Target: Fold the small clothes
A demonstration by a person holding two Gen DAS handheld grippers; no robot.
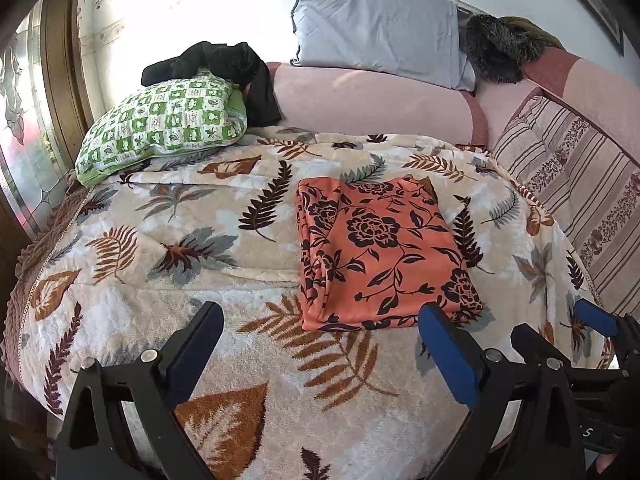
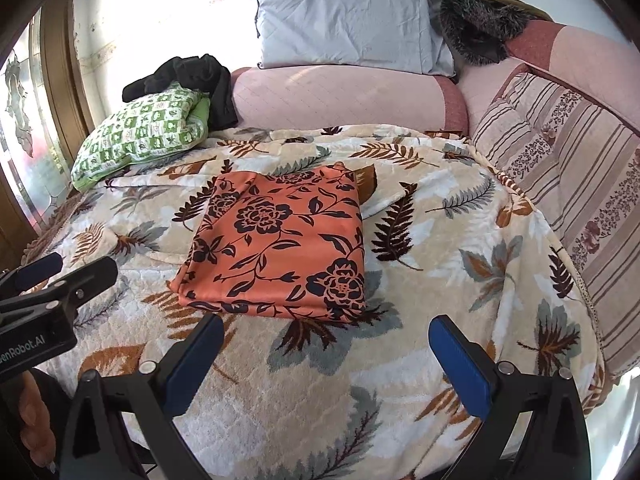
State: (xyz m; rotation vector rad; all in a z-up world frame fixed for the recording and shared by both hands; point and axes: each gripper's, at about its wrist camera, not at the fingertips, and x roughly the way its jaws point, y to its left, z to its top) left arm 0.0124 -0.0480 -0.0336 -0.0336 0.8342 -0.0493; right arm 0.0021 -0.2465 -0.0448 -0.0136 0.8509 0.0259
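An orange cloth with dark flower print (image 1: 380,252) lies folded into a flat rectangle on the leaf-patterned blanket (image 1: 160,240); it also shows in the right wrist view (image 2: 280,244). My left gripper (image 1: 320,320) is open and empty, just in front of the cloth's near edge. My right gripper (image 2: 326,336) is open and empty, also just short of the near edge. The right gripper shows at the right edge of the left wrist view (image 1: 560,326). The left gripper shows at the left edge of the right wrist view (image 2: 68,268).
A green patterned pillow (image 1: 160,128) with a black garment (image 1: 228,68) on it lies at the back left. A grey pillow (image 1: 376,28) and pink bolster (image 1: 372,100) stand at the back. A striped cushion (image 1: 580,192) runs along the right.
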